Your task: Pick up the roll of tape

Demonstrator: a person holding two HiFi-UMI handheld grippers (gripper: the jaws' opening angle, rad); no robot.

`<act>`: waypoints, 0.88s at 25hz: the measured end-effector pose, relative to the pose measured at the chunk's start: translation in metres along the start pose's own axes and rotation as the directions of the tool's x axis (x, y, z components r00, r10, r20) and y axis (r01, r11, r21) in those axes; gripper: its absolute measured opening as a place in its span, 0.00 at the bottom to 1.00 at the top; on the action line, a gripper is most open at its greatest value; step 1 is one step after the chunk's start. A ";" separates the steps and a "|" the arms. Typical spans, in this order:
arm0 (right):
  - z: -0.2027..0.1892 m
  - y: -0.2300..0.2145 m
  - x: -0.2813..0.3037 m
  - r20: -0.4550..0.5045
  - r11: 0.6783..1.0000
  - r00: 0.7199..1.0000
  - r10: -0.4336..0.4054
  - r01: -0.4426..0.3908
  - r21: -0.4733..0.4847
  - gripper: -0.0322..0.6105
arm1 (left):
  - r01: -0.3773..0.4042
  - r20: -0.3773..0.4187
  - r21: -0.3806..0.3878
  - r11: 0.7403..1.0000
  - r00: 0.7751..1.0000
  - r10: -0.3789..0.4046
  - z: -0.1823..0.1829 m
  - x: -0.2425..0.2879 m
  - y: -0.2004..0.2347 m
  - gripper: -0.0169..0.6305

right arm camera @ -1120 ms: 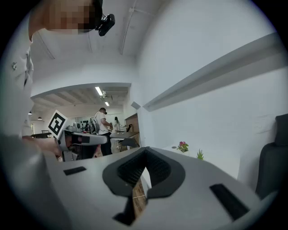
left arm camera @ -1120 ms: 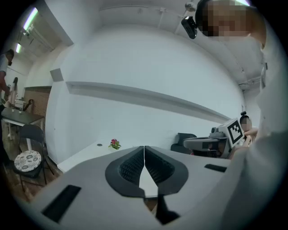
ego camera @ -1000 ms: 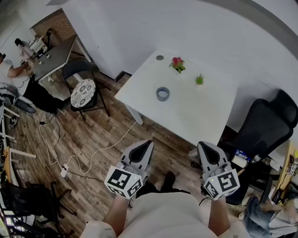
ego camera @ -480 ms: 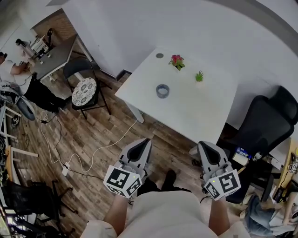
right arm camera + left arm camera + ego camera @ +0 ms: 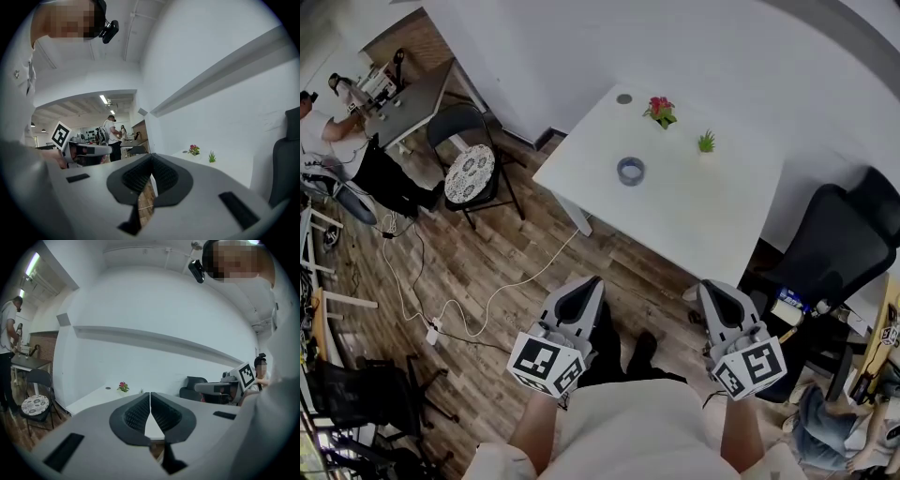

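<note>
The roll of tape (image 5: 629,171) lies flat on the table (image 5: 712,216), well ahead of the closed, empty left gripper (image 5: 592,283) and right gripper (image 5: 710,287), nearer the left.

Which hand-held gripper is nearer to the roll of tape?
Left, slightly. The left hand-held gripper hangs short of the roll of tape, a little left; the right hand-held gripper sits farther right.

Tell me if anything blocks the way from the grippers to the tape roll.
Nothing visible does. The roll of tape lies alone on the white table; the pink flowers and green plant stand beyond it.
</note>
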State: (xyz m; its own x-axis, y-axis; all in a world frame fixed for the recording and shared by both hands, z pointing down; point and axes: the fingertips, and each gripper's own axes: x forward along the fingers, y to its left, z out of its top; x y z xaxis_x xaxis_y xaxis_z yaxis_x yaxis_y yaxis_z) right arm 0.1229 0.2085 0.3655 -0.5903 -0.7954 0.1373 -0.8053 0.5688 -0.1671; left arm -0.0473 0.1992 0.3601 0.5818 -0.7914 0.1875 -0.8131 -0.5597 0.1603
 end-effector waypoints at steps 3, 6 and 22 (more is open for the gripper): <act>-0.003 0.003 0.006 -0.009 1.000 1.000 0.003 -0.003 0.010 0.06 | 0.002 -0.006 -0.011 1.000 1.000 -0.003 -0.003 0.001 0.005 0.06; -0.002 0.003 0.017 -0.014 1.000 1.000 -0.005 0.006 0.010 0.06 | 0.008 -0.008 -0.002 1.000 1.000 -0.008 -0.003 0.005 0.014 0.06; 0.019 0.002 0.101 -0.022 0.998 0.998 -0.063 0.063 -0.010 0.20 | 0.084 0.001 -0.009 0.996 0.996 -0.084 0.021 0.044 0.090 0.06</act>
State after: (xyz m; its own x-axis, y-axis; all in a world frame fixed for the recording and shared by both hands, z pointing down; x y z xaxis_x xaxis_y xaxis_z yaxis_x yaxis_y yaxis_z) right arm 0.0622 0.1253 0.3604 -0.5391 -0.8251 0.1692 -0.8415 0.5196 -0.1480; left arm -0.0955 0.1090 0.3626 0.6479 -0.7420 0.1722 -0.7612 -0.6217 0.1846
